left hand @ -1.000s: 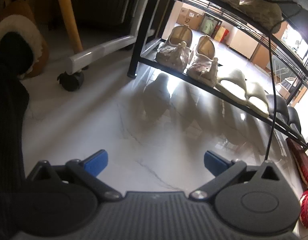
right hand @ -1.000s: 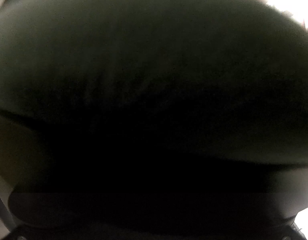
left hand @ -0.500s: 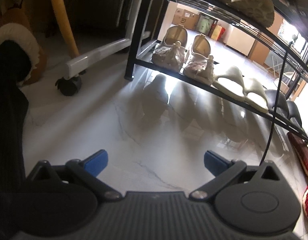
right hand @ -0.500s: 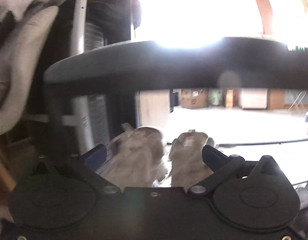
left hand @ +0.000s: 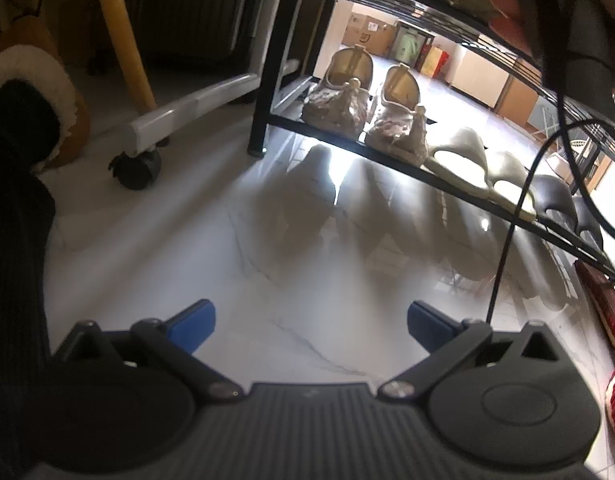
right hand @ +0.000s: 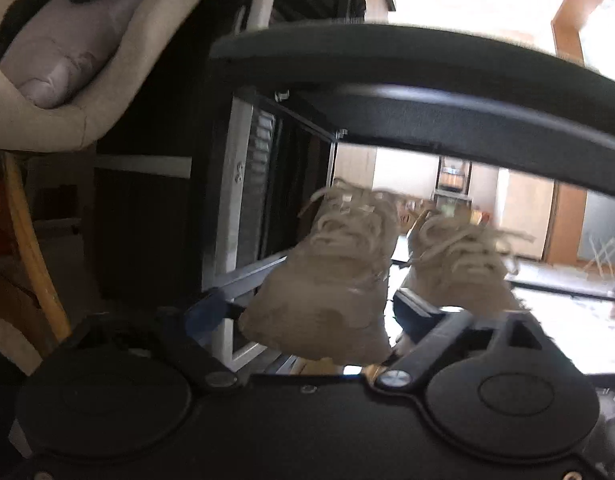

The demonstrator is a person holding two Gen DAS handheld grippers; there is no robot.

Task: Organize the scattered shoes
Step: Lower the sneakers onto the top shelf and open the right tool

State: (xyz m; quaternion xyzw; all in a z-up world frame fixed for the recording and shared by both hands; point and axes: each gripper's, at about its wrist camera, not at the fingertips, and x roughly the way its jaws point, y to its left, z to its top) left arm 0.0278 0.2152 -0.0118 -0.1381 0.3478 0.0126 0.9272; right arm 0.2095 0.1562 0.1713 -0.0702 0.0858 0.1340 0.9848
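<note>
Right tool at the shoe rack (right hand: 427, 92).
My right gripper (right hand: 307, 316) has just been closing around the left beige sneaker (right hand: 327, 280); contact unclear. My left gripper (left hand: 307, 320) gapes wide, empty.

The floor (left hand: 179, 236) was glossy white marble with thin grey veins, and it mirrored bright daylight from the far side of the room. To the left stood a white metal frame (left hand: 195, 108) on a black caster (left hand: 135, 166), with a slanted yellow wooden leg (left hand: 121, 32) behind it. Beyond lay an open room with cardboard boxes (left hand: 367, 28) and wooden cabinets (left hand: 515, 92) along the wall. In the right wrist view a beige upholstered chair (right hand: 107, 60) held a lilac cushion (right hand: 63, 52).
</note>
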